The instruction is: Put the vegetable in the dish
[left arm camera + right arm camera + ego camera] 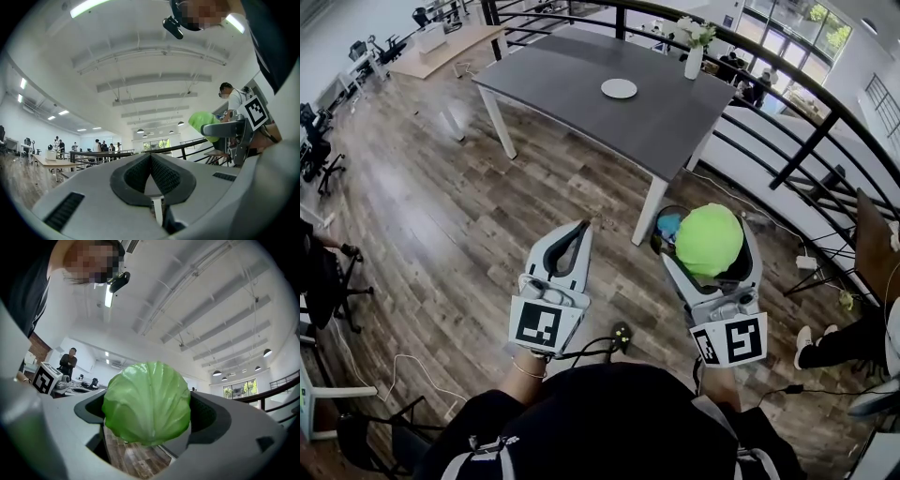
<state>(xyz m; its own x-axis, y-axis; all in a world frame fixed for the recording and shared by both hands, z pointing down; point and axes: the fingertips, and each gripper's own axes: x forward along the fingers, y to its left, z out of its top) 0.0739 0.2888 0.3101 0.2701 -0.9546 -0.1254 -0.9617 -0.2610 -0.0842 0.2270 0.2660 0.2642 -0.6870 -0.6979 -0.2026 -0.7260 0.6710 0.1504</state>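
A green cabbage (710,239) is clamped between the jaws of my right gripper (712,246), held up over the wooden floor in front of me. In the right gripper view the cabbage (147,401) fills the gap between the two grey jaws. My left gripper (572,242) is shut with nothing in it, its tips pressed together (150,157); from its camera the cabbage (206,123) shows at the right. A white dish (619,88) sits on the dark grey table (581,94) far ahead of both grippers.
A white vase with flowers (694,52) stands at the table's far right corner. A black railing (787,141) runs along the right side. A bin (667,230) sits by the table leg. Cables (609,342) lie on the floor near my feet.
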